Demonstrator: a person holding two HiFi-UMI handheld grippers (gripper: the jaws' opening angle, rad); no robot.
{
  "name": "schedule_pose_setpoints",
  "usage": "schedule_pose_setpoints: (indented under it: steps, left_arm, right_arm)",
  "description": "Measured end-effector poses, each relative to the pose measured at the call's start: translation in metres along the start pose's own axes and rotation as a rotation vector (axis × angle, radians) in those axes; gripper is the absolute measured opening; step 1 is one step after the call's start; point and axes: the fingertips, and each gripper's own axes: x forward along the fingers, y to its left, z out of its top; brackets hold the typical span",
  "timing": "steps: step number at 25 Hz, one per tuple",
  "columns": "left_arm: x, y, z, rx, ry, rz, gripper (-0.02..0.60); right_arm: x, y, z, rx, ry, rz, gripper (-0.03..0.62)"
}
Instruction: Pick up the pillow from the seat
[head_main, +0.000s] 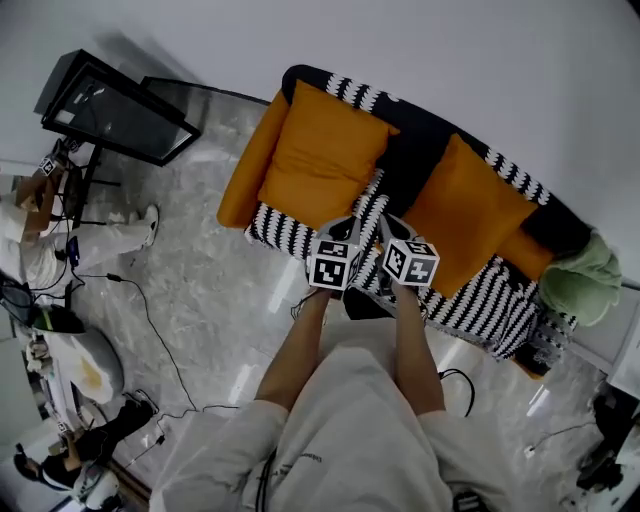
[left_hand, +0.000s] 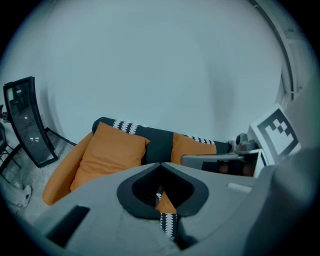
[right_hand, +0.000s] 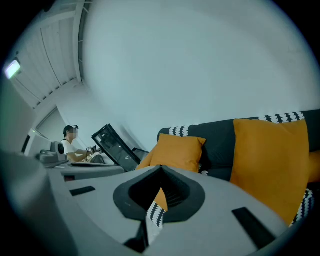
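Observation:
Two orange pillows lean against the dark back of a sofa, one on the left (head_main: 325, 155) and one on the right (head_main: 465, 210). The sofa's seat (head_main: 285, 232) has a black-and-white zigzag cover. Both grippers hover side by side over the seat's front edge, between the pillows. The left gripper (head_main: 345, 222) is shut and holds nothing. The right gripper (head_main: 388, 222) is shut and empty too. Neither touches a pillow. The left gripper view looks past its closed tips (left_hand: 160, 164) at the left pillow (left_hand: 112, 152). The right gripper view looks over its tips (right_hand: 160, 167) at both pillows (right_hand: 177, 152) (right_hand: 267, 160).
A green blanket (head_main: 585, 280) is bundled on the sofa's right end. A black glass-topped stand (head_main: 120, 105) is left of the sofa on the marble floor, with a seated person (head_main: 30, 215) beyond it. Cables (head_main: 150, 320) trail across the floor on the left.

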Motion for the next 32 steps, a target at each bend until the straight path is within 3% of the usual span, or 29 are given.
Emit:
schedule_pose_setpoints:
  steps: [2,7,14,21,32]
  left_arm:
    - [0.015,0.003,0.002,0.001,0.018,-0.013,0.008]
    - [0.041,0.013,0.011,0.025,0.047,-0.04,0.008]
    - [0.064,0.023,0.018,0.1,0.099,-0.086,0.008]
    - [0.097,0.035,0.009,0.191,0.179,-0.181,0.008]
    - [0.145,0.091,-0.017,0.322,0.274,-0.3,0.008]
  right_arm:
    - [0.004,-0.008,-0.002,0.03,-0.001,-0.002,0.008]
    - [0.012,-0.01,0.001,0.245,-0.088,0.146,0.008]
    - [0.024,-0.031,0.004,0.328,-0.109,0.069,0.008]
    - [0.05,-0.042,-0.02,0.319,-0.053,-0.044,0.008]
    - [0.126,-0.06,-0.055,0.368,-0.059,-0.148,0.008]
